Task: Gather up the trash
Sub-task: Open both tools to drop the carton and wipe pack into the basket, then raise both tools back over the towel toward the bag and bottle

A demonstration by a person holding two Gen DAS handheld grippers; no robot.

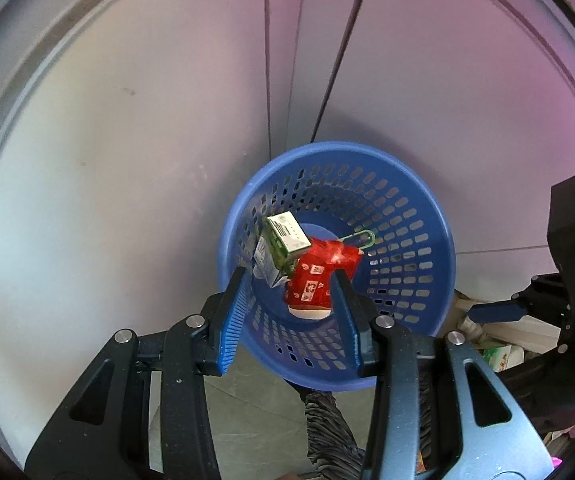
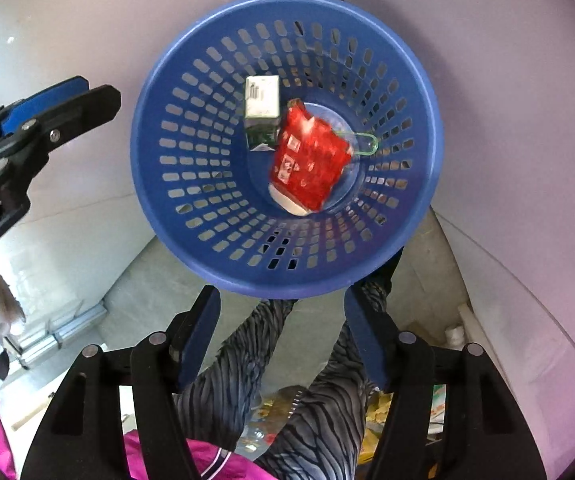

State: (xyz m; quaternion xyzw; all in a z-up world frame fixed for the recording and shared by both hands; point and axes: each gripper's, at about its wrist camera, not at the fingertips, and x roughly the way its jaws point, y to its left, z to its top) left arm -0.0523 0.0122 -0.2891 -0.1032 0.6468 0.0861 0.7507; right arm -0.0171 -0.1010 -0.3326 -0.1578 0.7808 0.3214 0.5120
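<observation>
A blue perforated basket (image 1: 427,216) (image 2: 167,184) stands on a white table. In its bottom lie a green-and-white carton (image 1: 287,234) (image 2: 262,98), a red packet (image 1: 315,280) (image 2: 311,160) that looks blurred, and a green clip (image 2: 367,145). Something white (image 2: 289,204) shows under the packet. My left gripper (image 1: 289,280) points straight down above the basket, jaws apart and empty; in the right wrist view this left gripper (image 2: 99,96) hangs left of the basket. My right gripper (image 2: 281,296) stands open and empty at the near rim; the left wrist view shows this right gripper (image 1: 475,314) at the right.
The white table (image 1: 127,160) has a curved edge (image 2: 487,256) close to the basket. Below it are a person's legs in patterned trousers (image 2: 319,420), pink cloth (image 2: 159,460), boxes and litter on the floor (image 1: 499,356), and metal rails (image 2: 59,336) at the left.
</observation>
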